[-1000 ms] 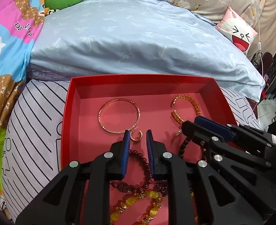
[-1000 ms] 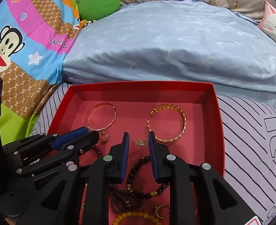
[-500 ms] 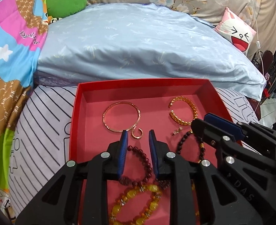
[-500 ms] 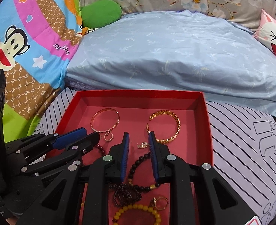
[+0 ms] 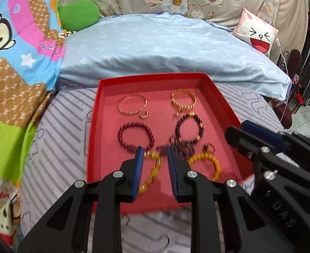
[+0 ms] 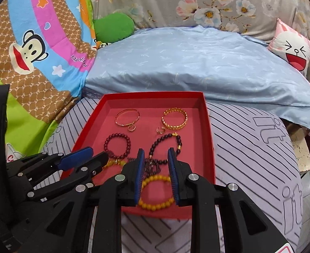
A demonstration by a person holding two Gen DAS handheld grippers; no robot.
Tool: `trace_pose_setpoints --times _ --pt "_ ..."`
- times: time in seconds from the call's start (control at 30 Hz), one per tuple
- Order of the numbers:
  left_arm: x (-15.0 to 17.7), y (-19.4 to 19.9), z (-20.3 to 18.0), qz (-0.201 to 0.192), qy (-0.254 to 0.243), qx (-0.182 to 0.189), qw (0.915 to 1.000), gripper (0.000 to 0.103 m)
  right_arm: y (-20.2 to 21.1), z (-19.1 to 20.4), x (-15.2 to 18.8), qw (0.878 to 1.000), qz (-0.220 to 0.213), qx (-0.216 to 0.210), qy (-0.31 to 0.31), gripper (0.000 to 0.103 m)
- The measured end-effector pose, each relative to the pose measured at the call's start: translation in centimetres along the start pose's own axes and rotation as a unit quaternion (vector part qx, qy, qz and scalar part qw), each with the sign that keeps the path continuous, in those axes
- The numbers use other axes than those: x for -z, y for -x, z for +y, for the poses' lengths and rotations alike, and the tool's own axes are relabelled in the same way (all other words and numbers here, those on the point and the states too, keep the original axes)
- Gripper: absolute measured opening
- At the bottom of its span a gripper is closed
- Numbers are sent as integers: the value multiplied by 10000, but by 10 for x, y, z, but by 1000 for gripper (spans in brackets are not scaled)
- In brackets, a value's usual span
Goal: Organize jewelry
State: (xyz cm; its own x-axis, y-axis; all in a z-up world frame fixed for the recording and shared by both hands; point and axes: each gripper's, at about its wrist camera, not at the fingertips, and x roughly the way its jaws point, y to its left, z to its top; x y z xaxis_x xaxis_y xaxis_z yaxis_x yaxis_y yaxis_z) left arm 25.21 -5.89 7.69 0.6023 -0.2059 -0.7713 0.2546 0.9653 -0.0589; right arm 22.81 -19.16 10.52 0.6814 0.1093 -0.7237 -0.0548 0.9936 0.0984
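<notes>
Both claws, left claw (image 5: 154,162) and right claw (image 6: 156,164), angled down (empty) over red tray (image 6: 209,139).

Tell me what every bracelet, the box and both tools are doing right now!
Red box: lidless, on striped bedding.
Gold bangles: flat in box.
Beaded bracelets: flat in box.
Left tool: open, empty.
Right tool: open, empty.

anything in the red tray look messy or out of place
Mostly neat: bangles and bead bracelets lie in pairs in the tray. The odd spot is the dark beaded tangle mid-tray, bunched in a heap touching the dark bracelet instead of lying as an open loop.
</notes>
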Motion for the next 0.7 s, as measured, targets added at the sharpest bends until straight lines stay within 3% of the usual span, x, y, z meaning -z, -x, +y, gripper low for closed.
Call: trace_pose_setpoints --times 0.2,0.33,0.57,0.7 --pt "30 27 -8 8 80 -45 10000 24 26 1 33 9998 47 41 -173 27" --pt "46 41 -10 -74 140 -126 9998 38 39 0 49 9997 44 154 -172 27" --pt "65 51 -12 -53 198 -209 9996 46 52 -2 69 9995 57 269 -154 31" --pt "70 54 -9 -56 282 -280 9992 53 55 -5 73 9992 39 346 -173 44"
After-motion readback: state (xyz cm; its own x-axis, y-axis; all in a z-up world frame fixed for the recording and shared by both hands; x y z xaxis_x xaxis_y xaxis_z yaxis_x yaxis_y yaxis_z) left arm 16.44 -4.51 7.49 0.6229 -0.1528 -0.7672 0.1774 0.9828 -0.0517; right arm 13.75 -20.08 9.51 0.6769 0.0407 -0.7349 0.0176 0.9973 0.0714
